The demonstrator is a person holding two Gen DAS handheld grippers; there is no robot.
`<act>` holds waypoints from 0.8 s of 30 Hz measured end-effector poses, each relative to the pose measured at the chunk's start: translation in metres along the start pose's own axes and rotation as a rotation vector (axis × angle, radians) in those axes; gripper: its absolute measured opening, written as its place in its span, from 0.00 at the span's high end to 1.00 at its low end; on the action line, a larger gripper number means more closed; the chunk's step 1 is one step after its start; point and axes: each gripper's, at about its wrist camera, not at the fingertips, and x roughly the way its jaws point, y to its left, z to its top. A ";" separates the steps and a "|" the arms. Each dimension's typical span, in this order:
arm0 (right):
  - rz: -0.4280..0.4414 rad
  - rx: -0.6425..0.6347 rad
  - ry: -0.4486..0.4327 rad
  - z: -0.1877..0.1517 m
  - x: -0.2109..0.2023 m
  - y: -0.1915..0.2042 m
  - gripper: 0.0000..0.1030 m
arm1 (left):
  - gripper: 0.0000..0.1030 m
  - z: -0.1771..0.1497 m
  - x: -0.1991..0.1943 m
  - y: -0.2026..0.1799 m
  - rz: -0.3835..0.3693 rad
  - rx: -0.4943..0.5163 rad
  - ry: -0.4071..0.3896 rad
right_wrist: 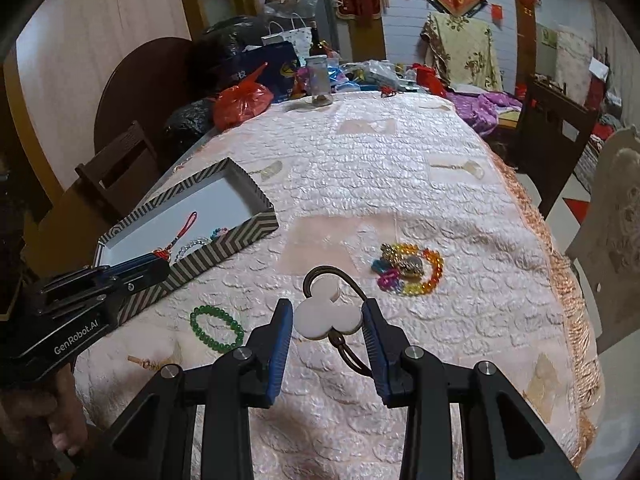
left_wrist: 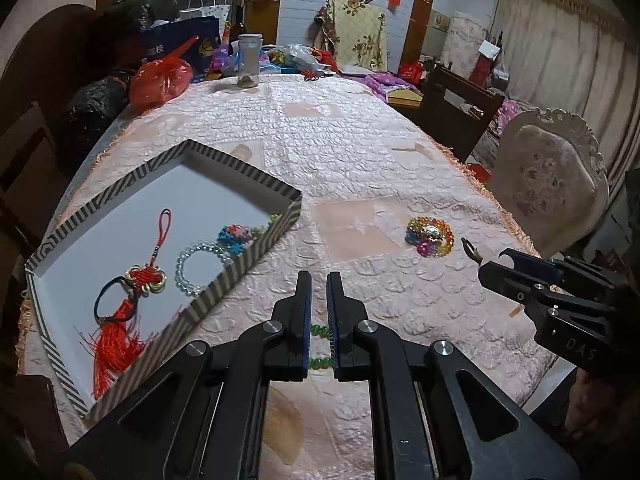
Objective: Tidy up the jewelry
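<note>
Pink quilted cloth covers the whole surface (right_wrist: 400, 184), and nearest to me the right tongs (right_wrist: 327, 322) pinch a flat white clover-shaped charm on a dark cord (right_wrist: 328, 318), its edges caught between the blue pads and lifted clear of the cloth. The left tongs (left_wrist: 319, 308) are pressed together with nothing between them (only a narrow slit shows), hovering just above a green bead bracelet (right_wrist: 217, 327) that lies flat on the cloth. A little further right sits a heap of amber and multicoloured bead bracelets (right_wrist: 408, 270), well apart from the green one. To the left stands a shallow striped cardboard box (left_wrist: 248, 256) with a white floor, holding a red knotted tassel ornament (left_wrist: 128, 300), a clear bead bracelet (left_wrist: 202, 264) and a small blue-and-pink trinket (left_wrist: 236, 236). At the far end stands a glass jar (left_wrist: 249, 60) amid bags.
</note>
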 end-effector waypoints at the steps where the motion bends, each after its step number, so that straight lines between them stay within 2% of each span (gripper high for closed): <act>1: -0.001 -0.004 0.001 0.001 0.001 0.002 0.67 | 0.94 0.000 0.001 0.003 -0.005 -0.006 0.002; 5: -0.007 -0.013 0.008 0.001 0.005 0.006 0.67 | 0.94 -0.002 0.002 0.017 -0.004 -0.019 0.001; 9: -0.005 -0.005 0.020 -0.004 0.011 0.004 0.67 | 0.94 -0.013 0.015 0.030 0.010 -0.028 0.035; 13: 0.000 -0.003 0.032 -0.014 0.015 0.002 0.67 | 0.93 -0.033 0.037 0.030 -0.059 -0.019 0.093; 14: 0.000 -0.001 0.035 -0.016 0.016 0.001 0.67 | 0.92 -0.037 0.042 0.027 -0.056 -0.007 0.098; 18: 0.004 0.014 0.045 -0.025 0.018 -0.005 0.67 | 0.72 -0.045 0.064 0.026 -0.055 0.000 0.147; 24: 0.009 0.035 0.045 -0.032 0.017 -0.013 0.67 | 0.69 -0.048 0.076 0.025 -0.045 0.023 0.156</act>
